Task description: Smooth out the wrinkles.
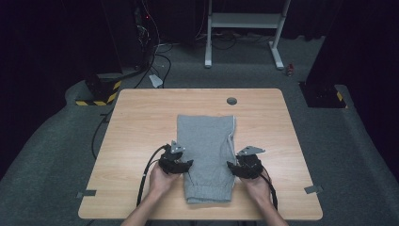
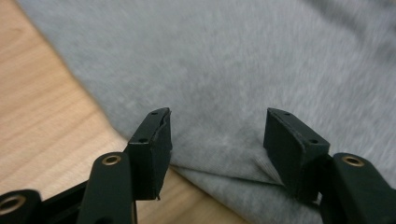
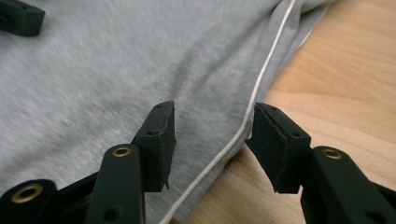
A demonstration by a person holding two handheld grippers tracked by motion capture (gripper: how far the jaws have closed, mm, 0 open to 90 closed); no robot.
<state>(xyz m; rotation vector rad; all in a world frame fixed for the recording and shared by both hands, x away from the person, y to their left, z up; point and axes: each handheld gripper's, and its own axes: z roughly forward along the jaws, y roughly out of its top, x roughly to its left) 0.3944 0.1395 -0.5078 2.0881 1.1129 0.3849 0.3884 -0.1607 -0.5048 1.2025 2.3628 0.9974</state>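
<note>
Grey garment (image 1: 207,150) with white stripe, light wood table (image 1: 141,127), black tongs (image 1: 176,162)

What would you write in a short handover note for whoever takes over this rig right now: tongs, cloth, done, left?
Left tongs: open, jaws astride the grey garment's left edge, not pinching.
Right tongs: open over the right edge with the white piping.
Garment: folded in a long strip mid-table, cuffed end nearest the person.
Done: lengthwise fold, apparently.
Left: probably grip both edges and fold it shorter.

Grey garment (image 2: 243,60) blurred, cropped by frame
</note>
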